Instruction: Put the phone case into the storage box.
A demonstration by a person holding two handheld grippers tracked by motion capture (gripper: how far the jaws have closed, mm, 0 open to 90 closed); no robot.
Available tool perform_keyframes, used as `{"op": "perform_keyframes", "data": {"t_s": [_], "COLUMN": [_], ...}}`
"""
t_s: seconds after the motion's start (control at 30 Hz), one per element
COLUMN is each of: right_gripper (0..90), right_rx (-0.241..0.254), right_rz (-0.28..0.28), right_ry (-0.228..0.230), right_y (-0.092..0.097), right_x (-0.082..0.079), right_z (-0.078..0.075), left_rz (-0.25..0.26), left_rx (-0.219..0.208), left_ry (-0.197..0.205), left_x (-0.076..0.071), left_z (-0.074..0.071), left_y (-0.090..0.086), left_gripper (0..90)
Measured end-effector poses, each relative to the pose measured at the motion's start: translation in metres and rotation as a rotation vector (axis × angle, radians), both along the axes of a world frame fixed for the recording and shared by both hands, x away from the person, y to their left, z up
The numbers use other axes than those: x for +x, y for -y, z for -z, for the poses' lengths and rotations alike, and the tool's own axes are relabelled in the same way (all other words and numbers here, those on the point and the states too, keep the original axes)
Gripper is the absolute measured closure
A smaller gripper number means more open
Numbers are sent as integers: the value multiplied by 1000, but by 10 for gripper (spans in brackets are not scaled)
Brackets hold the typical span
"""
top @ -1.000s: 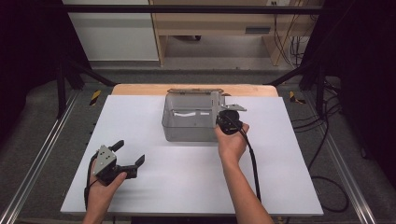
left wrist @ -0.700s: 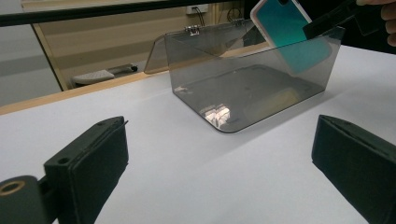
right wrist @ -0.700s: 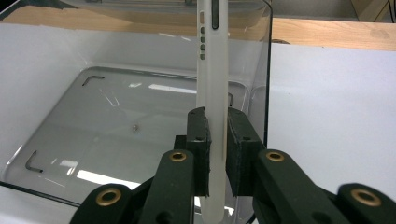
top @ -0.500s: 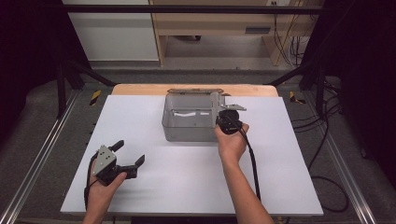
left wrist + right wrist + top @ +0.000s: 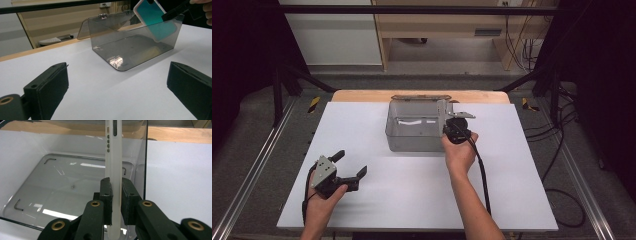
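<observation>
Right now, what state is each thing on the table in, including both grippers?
Clear smoky plastic box: upright on the table, lid swung open behind it, nothing on its floor.
Phone in a teal, white-edged case: held tilted over the box's right end, partly lowered inside.
Right gripper: shut on the phone's edges.
Left gripper: open, holding nothing, apart from the box.

Glossy clear-plastic box [image 5: 75,192] — smooth matt-white phone case [image 5: 113,157] — on matt white tabletop [image 5: 362,125].

Phone [image 5: 113,157] in white case, teal back, held edge-on and tilted, lower part inside box. Smoky clear plastic box [image 5: 414,131], lid open, mid-table.
</observation>
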State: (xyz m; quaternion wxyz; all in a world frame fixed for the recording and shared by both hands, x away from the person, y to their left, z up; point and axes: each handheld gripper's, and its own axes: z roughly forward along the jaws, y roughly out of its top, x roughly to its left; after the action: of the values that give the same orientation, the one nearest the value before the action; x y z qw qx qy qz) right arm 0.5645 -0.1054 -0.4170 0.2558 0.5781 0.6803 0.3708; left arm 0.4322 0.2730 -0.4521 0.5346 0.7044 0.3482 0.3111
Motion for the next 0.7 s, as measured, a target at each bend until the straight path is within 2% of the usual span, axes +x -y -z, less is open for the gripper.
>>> {"op": "perform_keyframes", "data": {"t_s": [0.7], "right_gripper": [812], "right_rx": [4], "right_rz": [0], "right_ry": [-10], "right_y": [0], "right_x": [0], "right_z": [-1], "left_rz": [5], "left_rx": [4], "left_ry": [-1], "left_x": [0], "left_z": [0], "left_y": [2], "left_gripper": [41]}}
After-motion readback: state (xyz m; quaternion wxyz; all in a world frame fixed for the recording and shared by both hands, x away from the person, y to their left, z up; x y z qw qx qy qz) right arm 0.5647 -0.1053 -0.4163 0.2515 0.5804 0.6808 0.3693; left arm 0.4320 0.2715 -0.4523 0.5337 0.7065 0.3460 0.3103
